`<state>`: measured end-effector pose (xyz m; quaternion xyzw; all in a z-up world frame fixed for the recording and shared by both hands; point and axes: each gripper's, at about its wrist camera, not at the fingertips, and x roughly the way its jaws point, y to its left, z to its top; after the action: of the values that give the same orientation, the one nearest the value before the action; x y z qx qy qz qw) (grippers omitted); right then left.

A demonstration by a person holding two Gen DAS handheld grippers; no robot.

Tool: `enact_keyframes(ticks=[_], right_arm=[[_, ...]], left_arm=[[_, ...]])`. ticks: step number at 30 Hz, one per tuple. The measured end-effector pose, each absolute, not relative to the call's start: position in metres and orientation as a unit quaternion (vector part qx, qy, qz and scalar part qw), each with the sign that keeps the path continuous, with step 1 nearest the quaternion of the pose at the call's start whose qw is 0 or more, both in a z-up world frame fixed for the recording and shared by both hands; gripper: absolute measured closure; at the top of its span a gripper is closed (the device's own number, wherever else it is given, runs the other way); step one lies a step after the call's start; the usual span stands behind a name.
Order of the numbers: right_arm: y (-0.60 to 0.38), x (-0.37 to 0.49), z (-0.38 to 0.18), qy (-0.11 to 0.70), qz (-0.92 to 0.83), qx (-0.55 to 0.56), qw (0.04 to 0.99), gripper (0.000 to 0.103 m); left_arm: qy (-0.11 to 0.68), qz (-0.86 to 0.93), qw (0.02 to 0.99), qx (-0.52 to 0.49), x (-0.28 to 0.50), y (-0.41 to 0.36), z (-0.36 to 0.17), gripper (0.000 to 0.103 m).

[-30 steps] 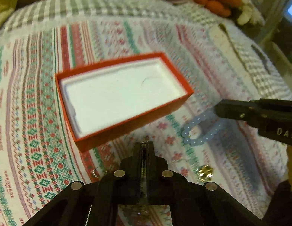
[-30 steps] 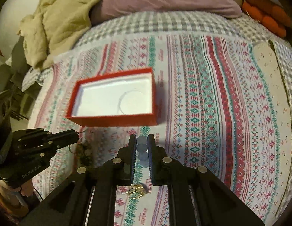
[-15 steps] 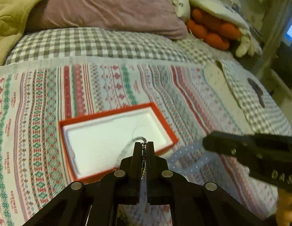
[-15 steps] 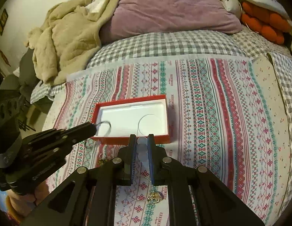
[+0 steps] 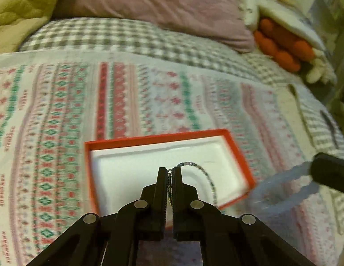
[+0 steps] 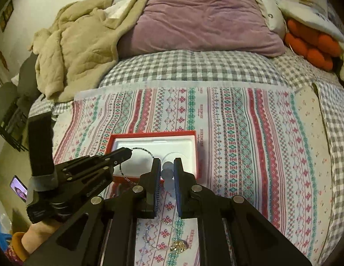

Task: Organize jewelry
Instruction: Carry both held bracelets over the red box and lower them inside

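Jewelry sorting on a bed covered with a striped, cross-stitch-patterned cloth [image 6: 238, 133], and both black two-finger grippers have something pinched. Left gripper [image 5: 169, 173] has its jaws clamped right together on a thin, dark beaded chain bracelet [image 5: 207, 177]; the loop of it curls out to the right of the fingertips and hangs over the white foam insert of the shallow red rectangular cardboard box [image 5: 236, 141], which sits straight ahead of and just below that gripper's tips. From the other side you can see the same chain [image 6: 147, 151] arcing from the left gripper [image 6: 125, 154] across the near left corner of the red box [image 6: 194, 133]. Right gripper [image 6: 167, 170] is nearly closed too, with a pale blue bracelet of round translucent beads [image 6: 167, 173] squeezed between its blue-lined fingers, held up off the cloth just in front of the box's near edge. In the left camera that blue bracelet [image 5: 280, 184] is a blurry loop dangling from the right gripper's tip [image 5: 316, 168], off to the right of the box. Down on the cloth beneath the right gripper there's a fine chain with a small gold charm [image 6: 178, 246] still lying loose. Purple pillow [image 6: 205, 17] and a rumpled beige quilted blanket [image 6: 78, 51] sit way beyond the box.
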<state>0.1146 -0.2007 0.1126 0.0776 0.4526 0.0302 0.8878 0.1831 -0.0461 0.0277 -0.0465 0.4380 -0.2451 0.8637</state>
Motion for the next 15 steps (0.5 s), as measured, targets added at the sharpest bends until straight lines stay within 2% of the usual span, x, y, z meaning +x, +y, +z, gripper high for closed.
enact_keyframes(ticks=[9,15], right_arm=[[-0.171,0.142,0.101,0.439,0.074,0.049,0.894,0.091],[-0.183,0.163,0.072,0.452,0.071,0.055,0.888,0.091]], left_arm=[[0.433,-0.193,0.88,-0.022,0.193,-0.034,0.012,0.103],[0.441,-0.183,0.879,-0.005,0.197,-0.036,0.004,0.103]])
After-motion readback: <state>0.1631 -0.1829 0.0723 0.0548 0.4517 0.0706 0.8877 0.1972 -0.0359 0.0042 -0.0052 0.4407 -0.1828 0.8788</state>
